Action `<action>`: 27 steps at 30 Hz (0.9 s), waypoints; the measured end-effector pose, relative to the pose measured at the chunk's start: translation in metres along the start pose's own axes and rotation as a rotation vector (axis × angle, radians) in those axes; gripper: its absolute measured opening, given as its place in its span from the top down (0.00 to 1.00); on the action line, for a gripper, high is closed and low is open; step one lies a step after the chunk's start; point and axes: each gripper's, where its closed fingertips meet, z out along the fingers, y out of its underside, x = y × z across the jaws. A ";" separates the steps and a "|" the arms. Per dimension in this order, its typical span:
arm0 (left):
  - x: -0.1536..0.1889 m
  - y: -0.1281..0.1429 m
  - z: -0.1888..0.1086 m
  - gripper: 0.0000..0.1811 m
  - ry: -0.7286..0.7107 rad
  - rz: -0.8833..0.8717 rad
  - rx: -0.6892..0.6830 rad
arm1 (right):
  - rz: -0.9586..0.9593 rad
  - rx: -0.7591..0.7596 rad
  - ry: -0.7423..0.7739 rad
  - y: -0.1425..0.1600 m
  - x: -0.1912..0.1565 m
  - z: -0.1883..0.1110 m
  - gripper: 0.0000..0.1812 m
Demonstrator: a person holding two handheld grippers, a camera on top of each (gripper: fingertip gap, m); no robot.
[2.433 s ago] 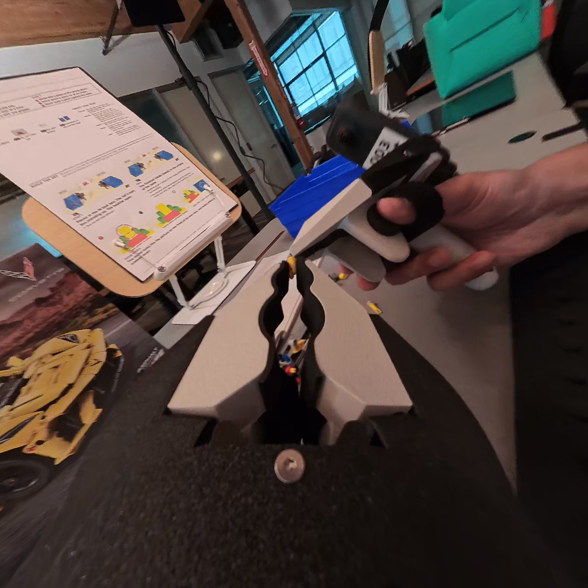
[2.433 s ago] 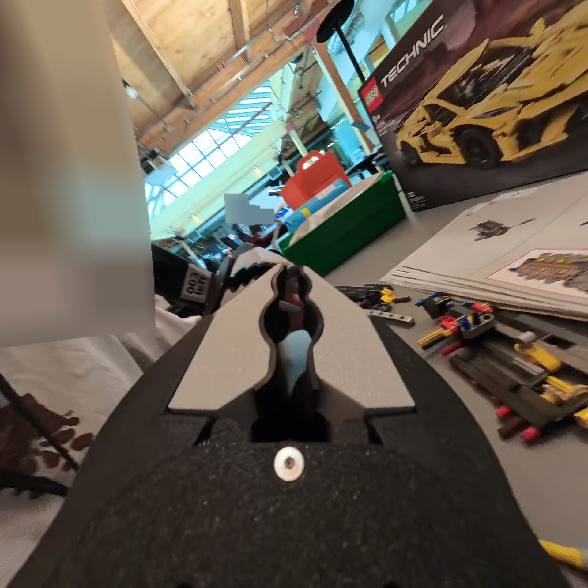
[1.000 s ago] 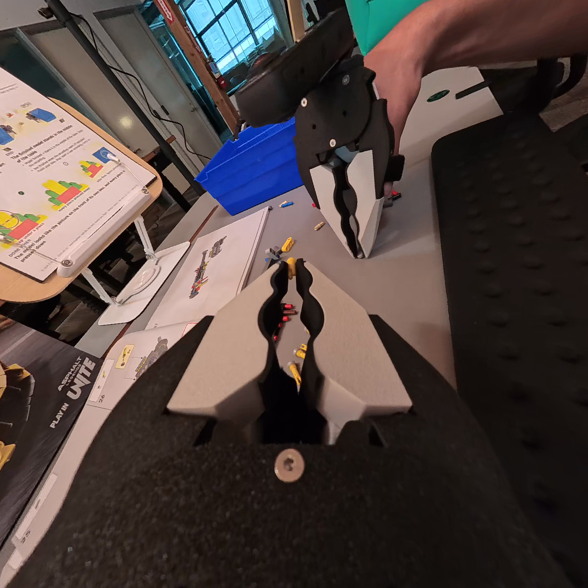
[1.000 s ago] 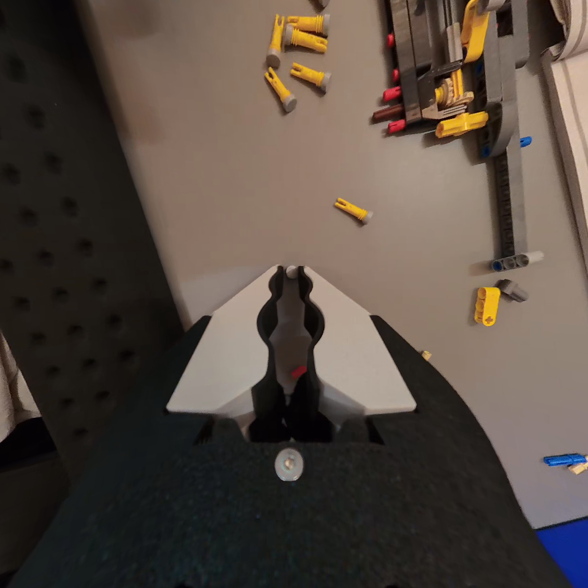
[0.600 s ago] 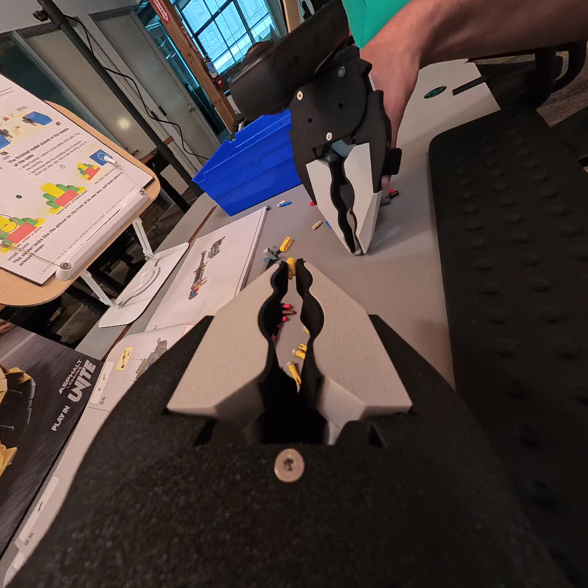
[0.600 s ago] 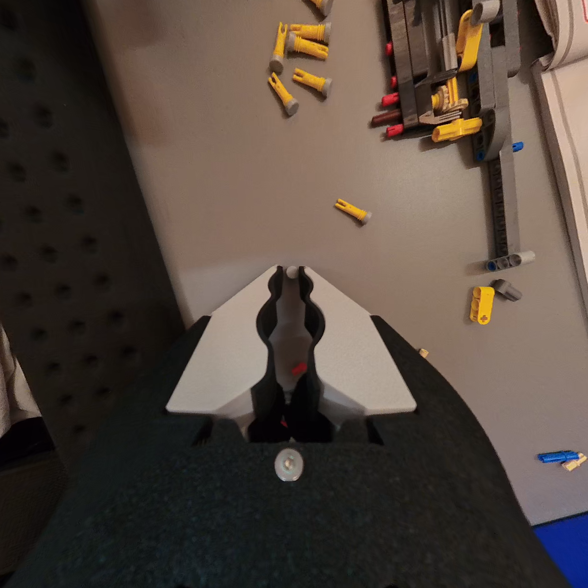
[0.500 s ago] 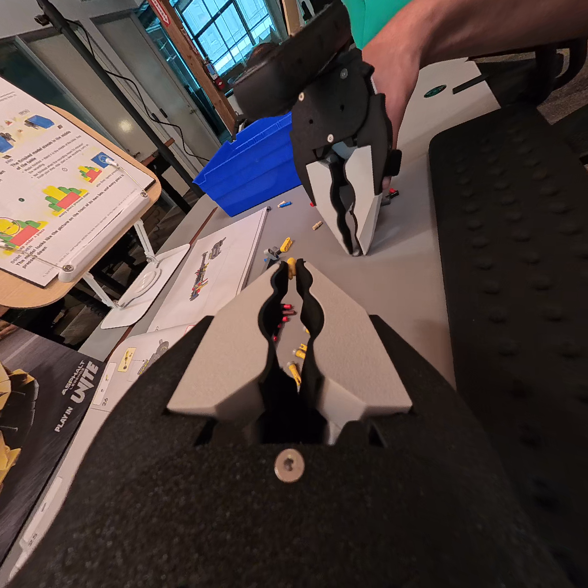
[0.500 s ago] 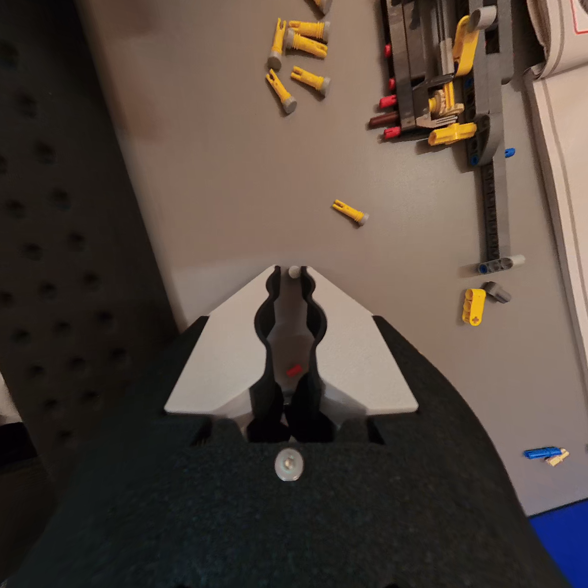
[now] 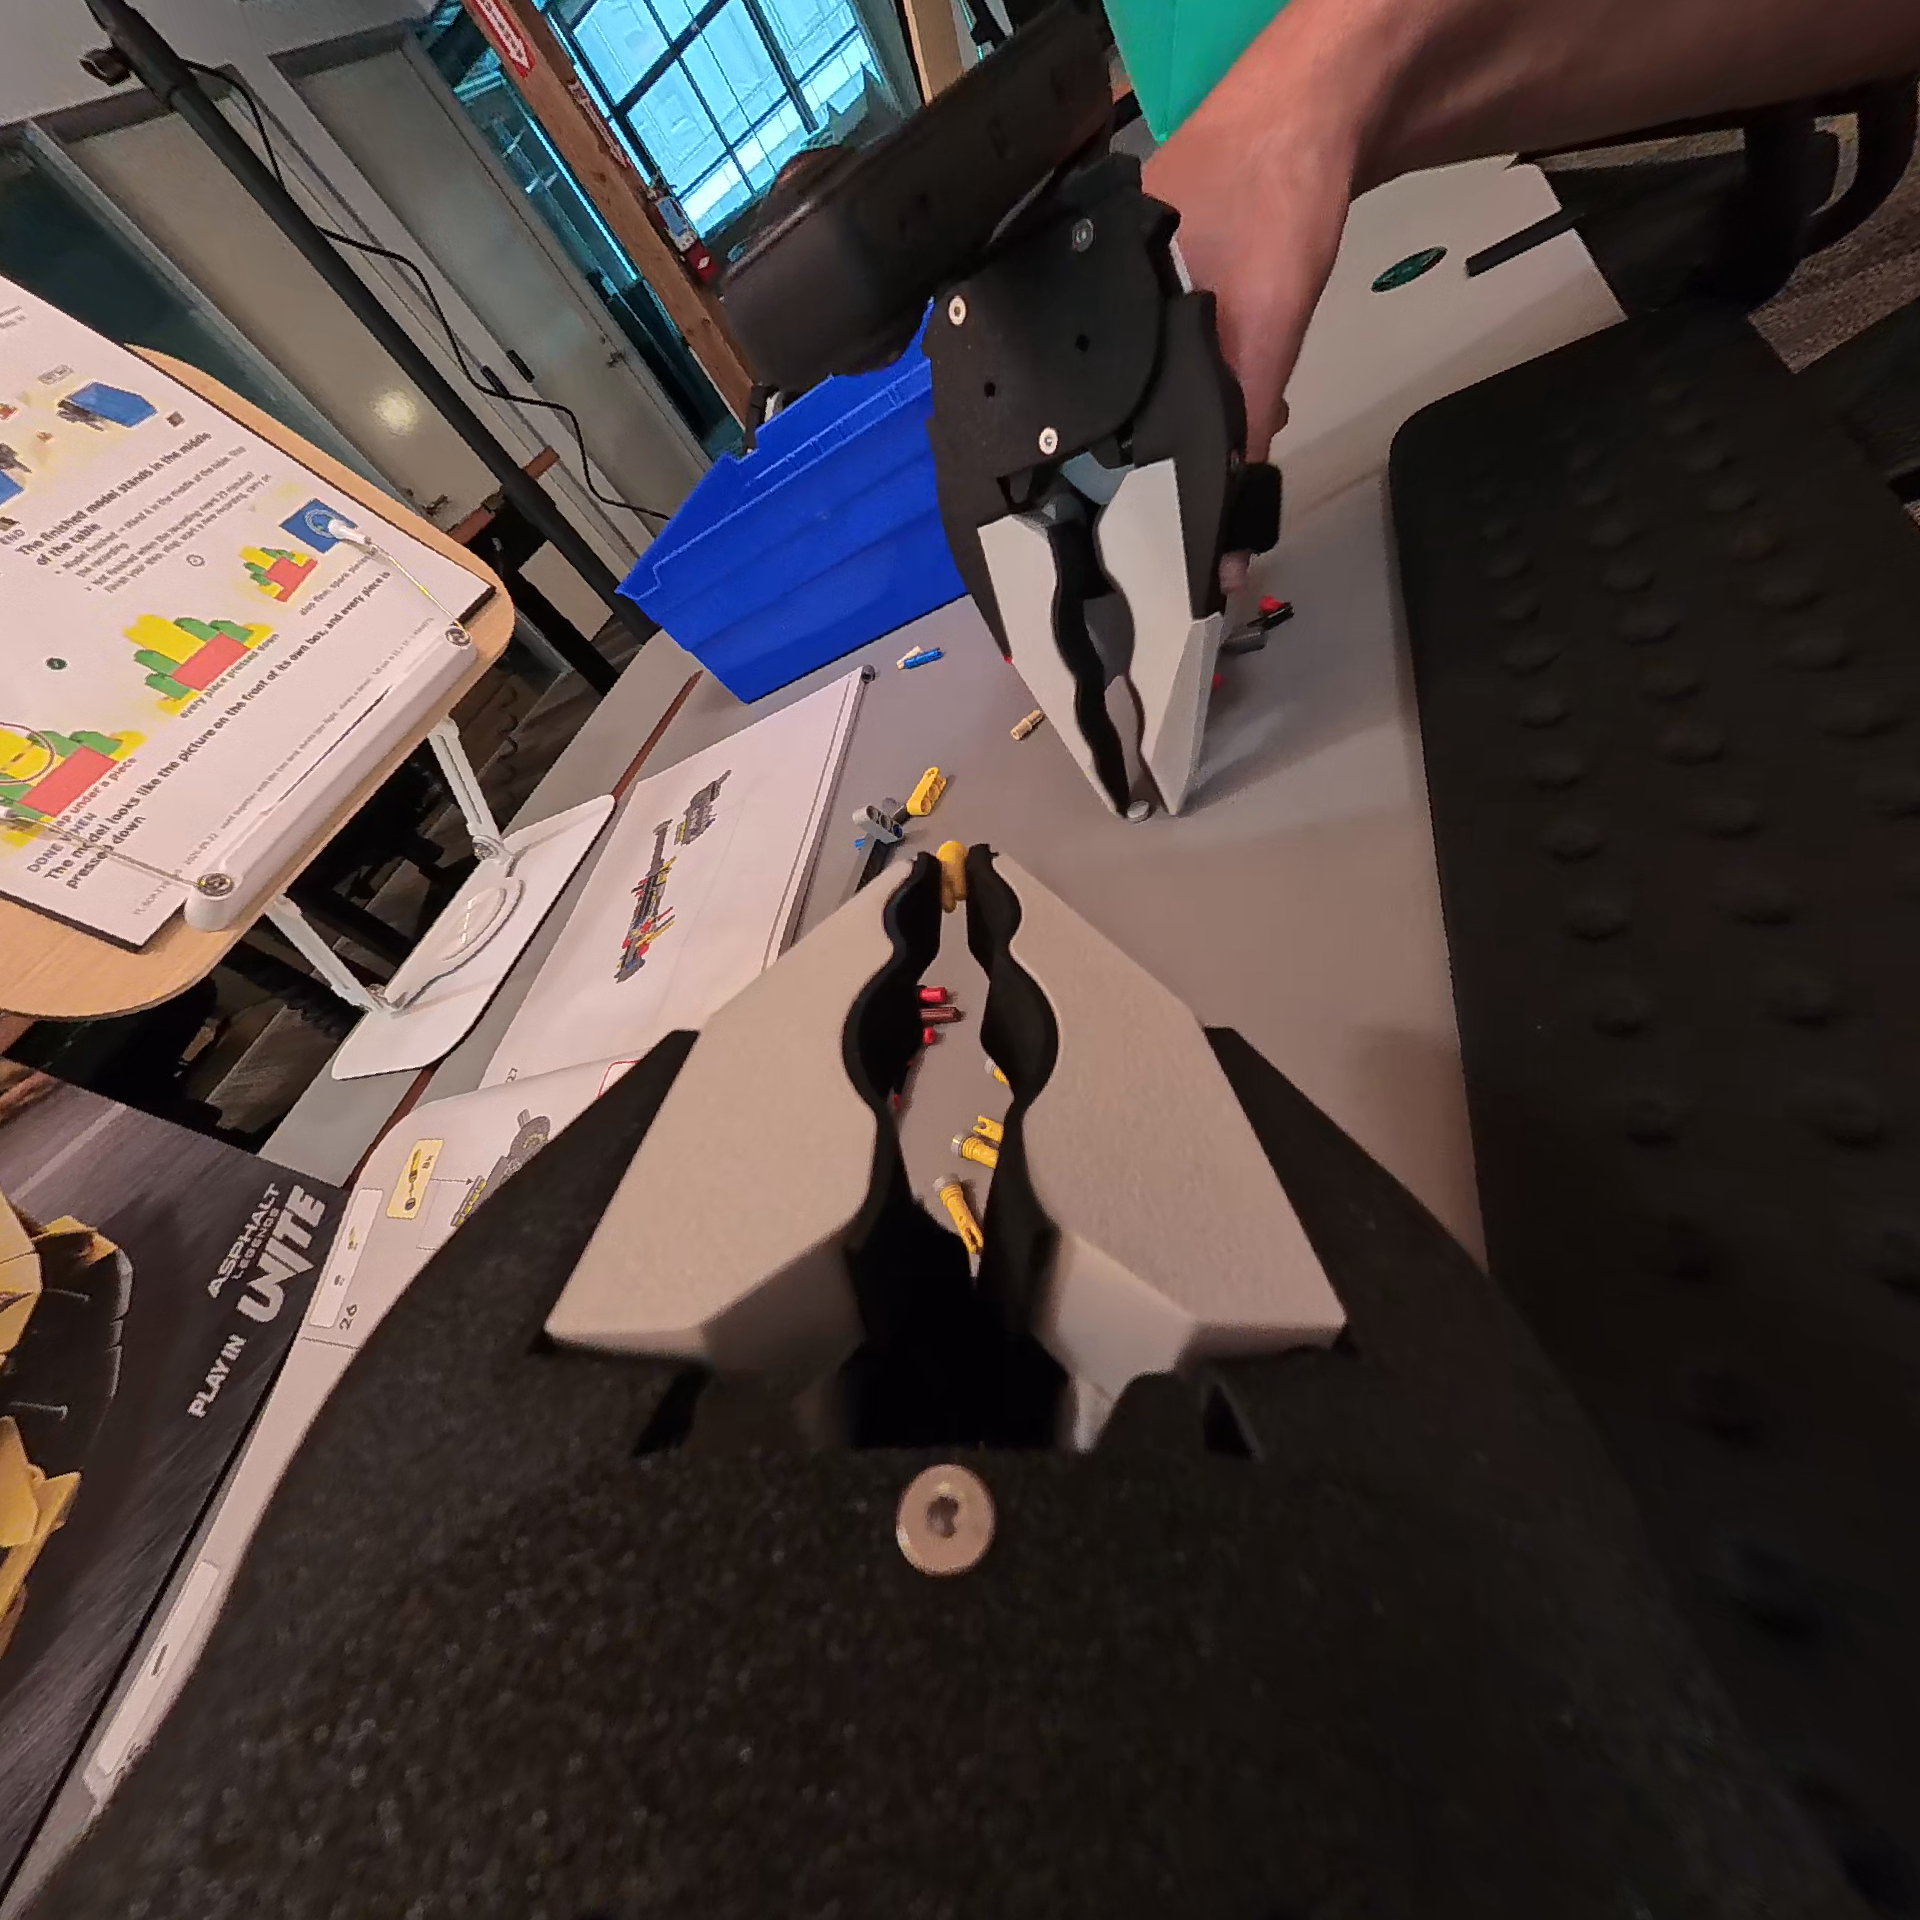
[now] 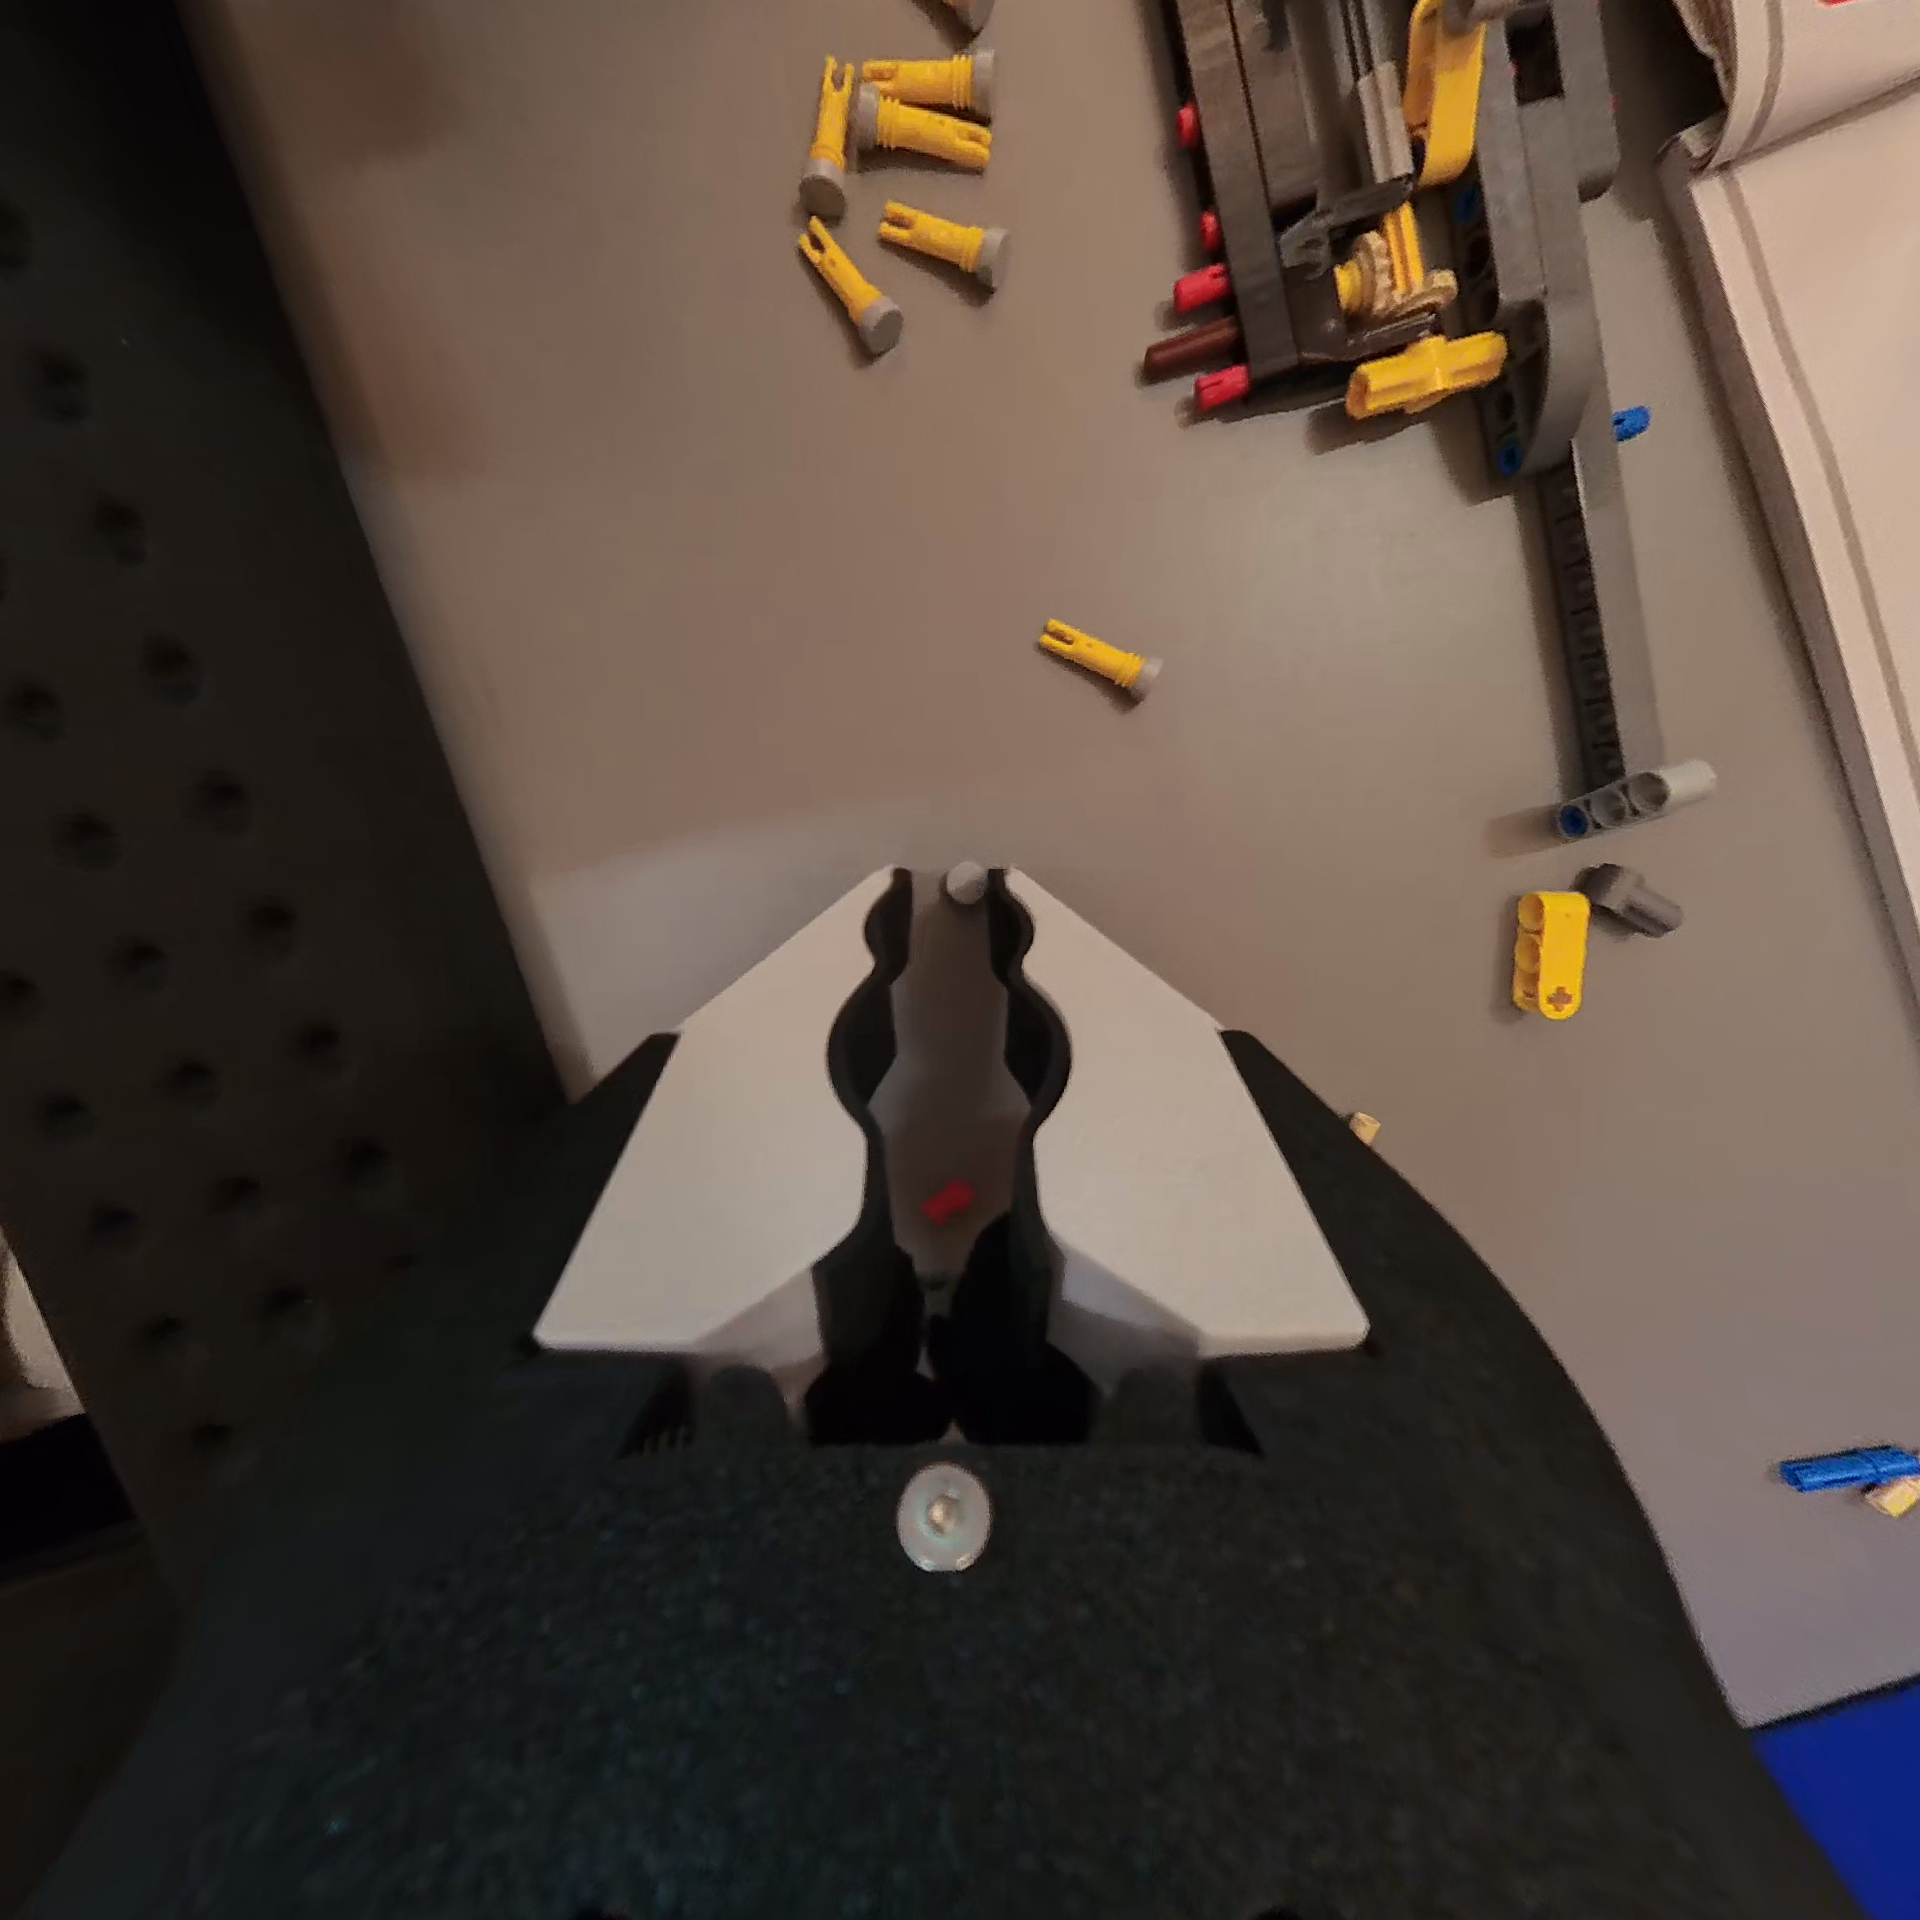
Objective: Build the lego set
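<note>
Right hand-held gripper (image 10: 956, 883) points down at the tabletop (image 10: 675, 582), pinching a grey-capped pin (image 10: 964, 885); left hand-held gripper (image 9: 951, 871) pinches a yellow pin (image 9: 950, 871); the partly built frame (image 10: 1382, 249) lies ahead-right of the right one.

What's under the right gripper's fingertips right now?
The right gripper pinches a small grey-tipped piece just above bare grey table. A loose red piece shows between its fingers; the rest beneath is hidden.

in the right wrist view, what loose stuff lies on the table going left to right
Black dimpled mat → cluster of yellow pins → lone yellow pin → half-built grey frame → small yellow connector → blue pin
</note>
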 end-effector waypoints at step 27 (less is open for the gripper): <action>-0.023 -0.035 -0.018 0.98 -0.051 -0.153 0.235 | 0.568 1.173 -0.805 -0.160 -0.038 -0.084 0.97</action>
